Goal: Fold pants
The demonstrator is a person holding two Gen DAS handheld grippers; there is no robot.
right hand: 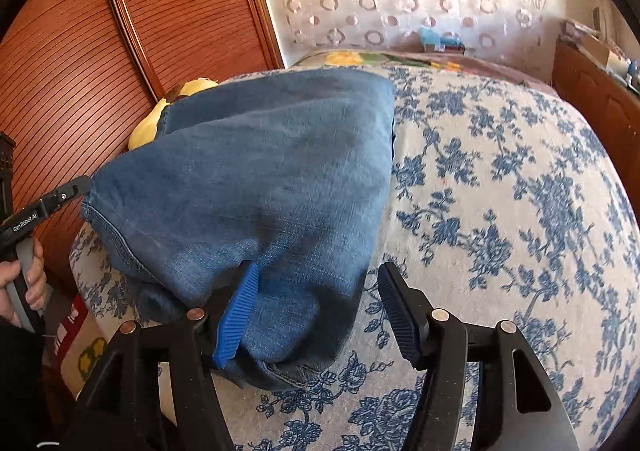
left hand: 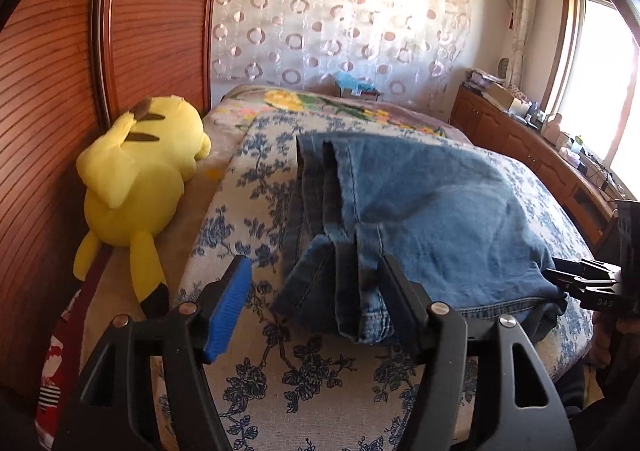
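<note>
Folded blue jeans lie on the flowered bed cover. My left gripper stands open over their near left corner, where stacked hems and seams bunch; its blue left pad is clear of the cloth and its right finger rests beside the denim. In the right wrist view the jeans lie as a broad folded slab. My right gripper is open around their near right corner, its right finger apart from the cloth. The right gripper also shows at the jeans' right edge, the left gripper at their left edge.
A yellow plush toy lies on the bed left of the jeans, against a wooden wardrobe. A low wooden cabinet with clutter runs along the right under a bright window. The bed cover stretches to the right of the jeans.
</note>
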